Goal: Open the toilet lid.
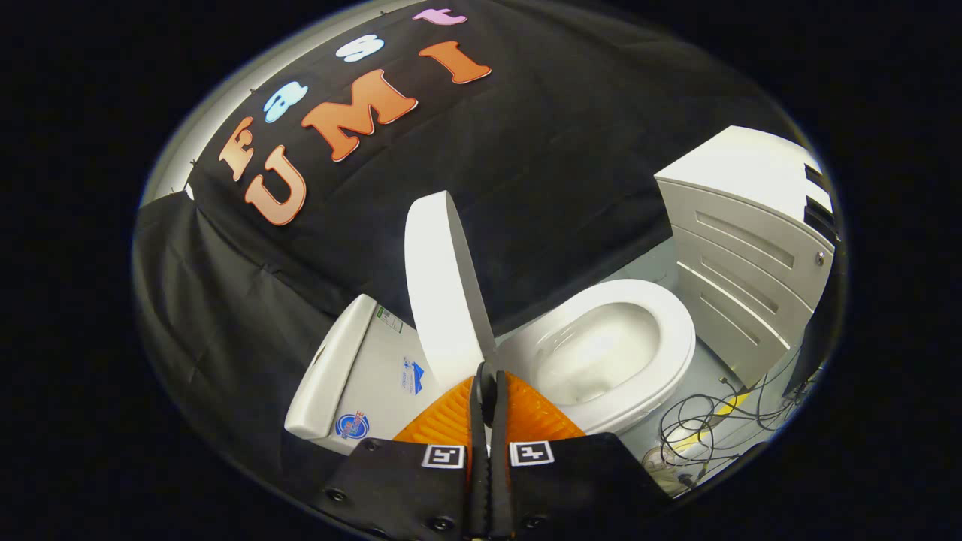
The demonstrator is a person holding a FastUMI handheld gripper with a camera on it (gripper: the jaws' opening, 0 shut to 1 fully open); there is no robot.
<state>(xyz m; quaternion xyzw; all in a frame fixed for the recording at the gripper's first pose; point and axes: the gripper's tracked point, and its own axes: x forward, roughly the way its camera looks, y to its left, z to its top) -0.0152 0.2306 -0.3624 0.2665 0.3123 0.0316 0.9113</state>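
White toilet lid (443, 289) stands upright at frame centre, bowl (609, 353) exposed. Your tongs (488, 383) closed, empty, just below lid. Likely only withdrawal remains.

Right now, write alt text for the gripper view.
The toilet lid stands raised just beyond the tool, whose fingers are closed together with nothing between them. The open seat and bowl lie beside it, the tank on the other side, a white cabinet beyond.

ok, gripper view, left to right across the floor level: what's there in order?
Toilet tank → raised toilet lid, standing upright just ahead of the gripper, whose fingers are together on nothing → open toilet seat and bowl → loose cables on the floor → white drawer cabinet.
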